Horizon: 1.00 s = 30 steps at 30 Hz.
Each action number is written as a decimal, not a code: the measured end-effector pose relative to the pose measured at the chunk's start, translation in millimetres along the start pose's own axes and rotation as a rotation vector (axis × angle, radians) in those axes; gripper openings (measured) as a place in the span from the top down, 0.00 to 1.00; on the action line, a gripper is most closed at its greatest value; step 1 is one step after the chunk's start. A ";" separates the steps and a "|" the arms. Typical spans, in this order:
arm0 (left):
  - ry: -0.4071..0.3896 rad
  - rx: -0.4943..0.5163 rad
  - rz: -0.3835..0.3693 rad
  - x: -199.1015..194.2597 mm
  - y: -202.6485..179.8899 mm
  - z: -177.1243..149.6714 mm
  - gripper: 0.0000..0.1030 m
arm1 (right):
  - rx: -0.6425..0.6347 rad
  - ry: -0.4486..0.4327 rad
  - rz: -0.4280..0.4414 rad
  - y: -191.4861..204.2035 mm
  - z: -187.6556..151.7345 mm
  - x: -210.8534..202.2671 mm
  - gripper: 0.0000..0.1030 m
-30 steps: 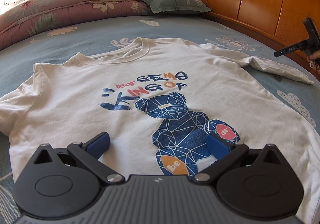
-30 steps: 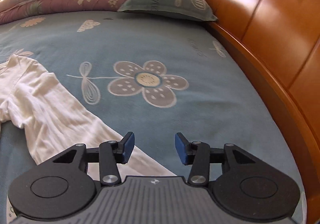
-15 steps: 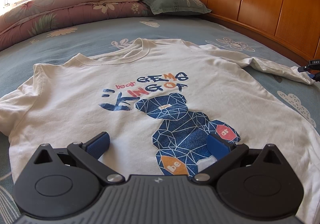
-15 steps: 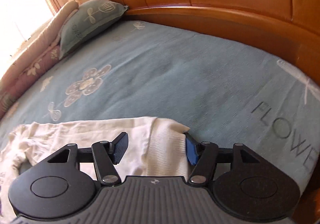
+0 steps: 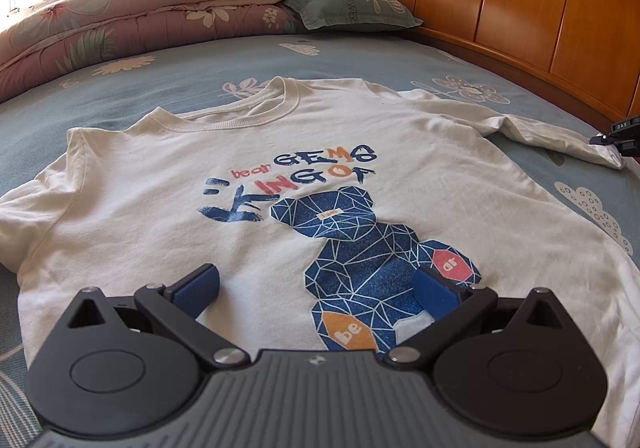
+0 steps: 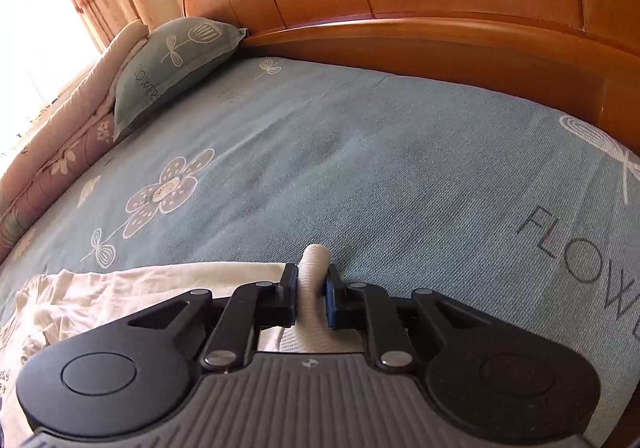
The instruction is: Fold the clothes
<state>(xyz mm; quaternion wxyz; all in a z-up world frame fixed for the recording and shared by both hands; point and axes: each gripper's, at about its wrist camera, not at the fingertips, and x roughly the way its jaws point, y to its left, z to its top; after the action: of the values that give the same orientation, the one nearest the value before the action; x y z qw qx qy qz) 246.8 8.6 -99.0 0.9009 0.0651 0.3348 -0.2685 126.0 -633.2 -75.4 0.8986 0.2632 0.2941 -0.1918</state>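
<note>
A white long-sleeved shirt [image 5: 256, 152] with a blue bear print lies face up and flat on the blue bedsheet [image 5: 360, 60]. My left gripper [image 5: 316, 284] hovers open over the shirt's lower front, nothing between its fingers. The shirt's far sleeve [image 5: 560, 136] stretches to the right, where my right gripper [image 5: 618, 136] meets its end. In the right wrist view the right gripper [image 6: 313, 280] has its jaws closing, and the pads pinch the ribbed sleeve cuff [image 6: 317, 258], which sticks up between them. The rest of that sleeve [image 6: 140, 288] trails off to the left.
A wooden headboard [image 6: 440, 0] runs along the bed's far side, close to the right gripper. A green pillow [image 5: 352, 4] and a folded floral quilt [image 5: 140, 28] lie by the window. Blue flowered sheet [image 6: 360, 168] stretches beyond the cuff.
My right gripper rolled, swung over to the sleeve's end and went from open around the cuff to pinched on it. The left gripper and the shirt body stayed put.
</note>
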 end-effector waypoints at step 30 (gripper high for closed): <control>0.000 -0.002 -0.003 0.1 1.5 0.2 0.01 | 0.006 -0.199 -0.377 22.1 29.0 -4.1 0.38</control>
<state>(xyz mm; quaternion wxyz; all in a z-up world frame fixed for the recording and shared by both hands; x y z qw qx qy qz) 247.6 9.7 -99.0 0.9006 0.0635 0.3352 -0.2695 146.3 -631.9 -44.9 0.8705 0.1860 0.2476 -0.3826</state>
